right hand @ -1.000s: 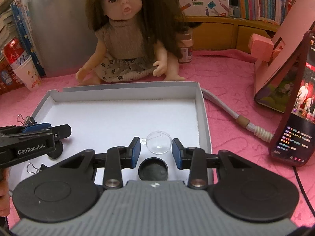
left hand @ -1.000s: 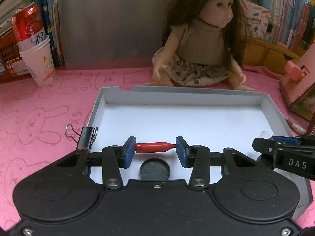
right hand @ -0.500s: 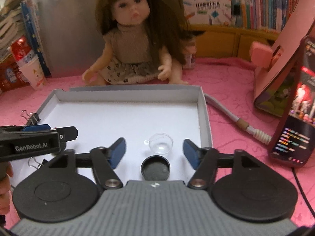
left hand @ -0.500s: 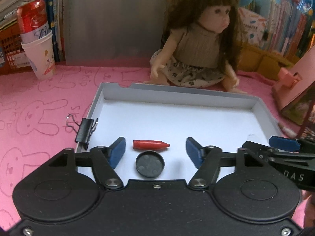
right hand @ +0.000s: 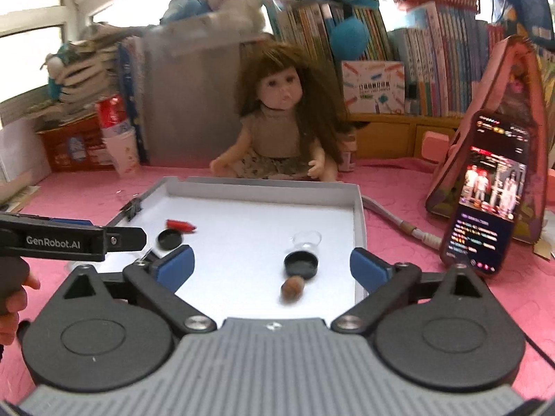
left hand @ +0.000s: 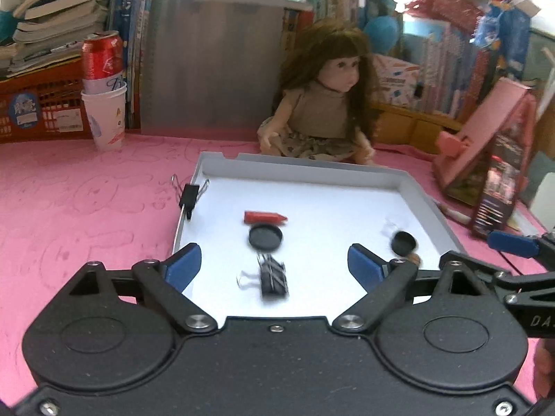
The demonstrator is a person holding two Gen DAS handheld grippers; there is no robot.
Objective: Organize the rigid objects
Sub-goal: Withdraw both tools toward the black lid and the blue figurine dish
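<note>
A white tray (left hand: 312, 170) lies on the pink cloth. In it are a red crayon (left hand: 265, 217), a black round lid (left hand: 265, 237) and a black binder clip (left hand: 274, 279). On the tray's right side are a clear small cup (right hand: 306, 238), a second black lid (right hand: 301, 263) and a brown nut (right hand: 291, 286). My left gripper (left hand: 274, 265) is open and empty, raised above the tray's near edge. My right gripper (right hand: 272, 265) is open and empty, raised over the near right part of the tray. Another binder clip (left hand: 189, 196) grips the tray's left wall.
A doll (left hand: 322, 104) sits behind the tray. A paper cup holding a red can (left hand: 104, 104) stands far left. A phone (right hand: 485, 194) leans on a pink stand (left hand: 485, 145) at the right. A white cable (right hand: 399, 223) lies beside the tray. Books line the back.
My left gripper let go of the red crayon, now lying in the tray. Both grippers opened wide and pulled back and up from the tray.
</note>
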